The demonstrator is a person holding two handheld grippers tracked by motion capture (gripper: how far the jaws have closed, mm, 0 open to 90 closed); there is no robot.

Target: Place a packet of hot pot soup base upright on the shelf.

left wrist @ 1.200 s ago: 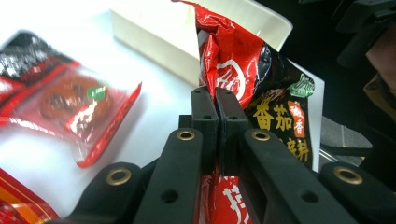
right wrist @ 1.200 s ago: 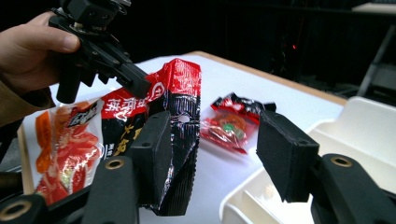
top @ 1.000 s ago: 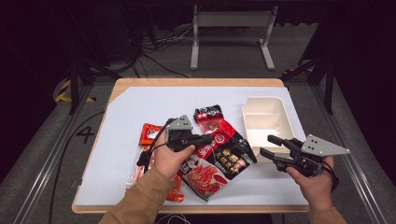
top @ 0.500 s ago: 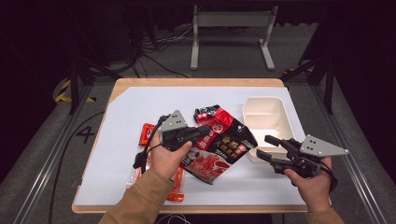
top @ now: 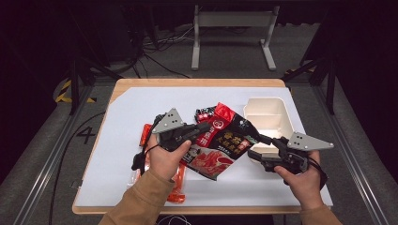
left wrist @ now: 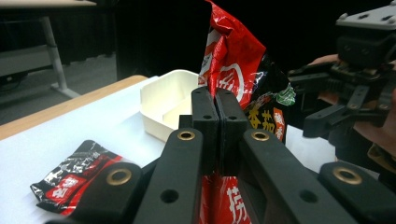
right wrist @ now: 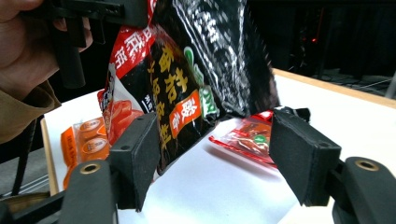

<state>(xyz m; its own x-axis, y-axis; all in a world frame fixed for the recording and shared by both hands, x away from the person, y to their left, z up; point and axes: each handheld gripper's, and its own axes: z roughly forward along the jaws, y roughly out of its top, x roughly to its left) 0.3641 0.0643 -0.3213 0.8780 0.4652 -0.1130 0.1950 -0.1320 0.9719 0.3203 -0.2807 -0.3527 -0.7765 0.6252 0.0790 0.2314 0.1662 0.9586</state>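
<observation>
Dark studio floor and cabling surround a wooden table (top: 187,83) covered by a pale sheet, on which a white compartment tray (top: 267,115) stands at the far right. Over the last second the large red-and-black snack bag (top: 220,140) has been raised off the sheet and carried toward the tray; earlier it lay flatter and nearer the person. The left gripper (left wrist: 217,121) is clamped shut on the bag's upper edge, its jaws pressed together with the foil between them, and the bag hangs from that grip above the table centre, its lower corner close to the sheet. The right gripper (right wrist: 217,154) has been brought in beside the bag and is held wide, the bag's lower right corner lying between its jaws but not yet pinched. This is judged to be the set-up for a two-point hold on the bag. A small red-and-black sachet (left wrist: 74,175), an orange packet (right wrist: 84,140) and a clear red packet (right wrist: 247,137) remain on the sheet.
</observation>
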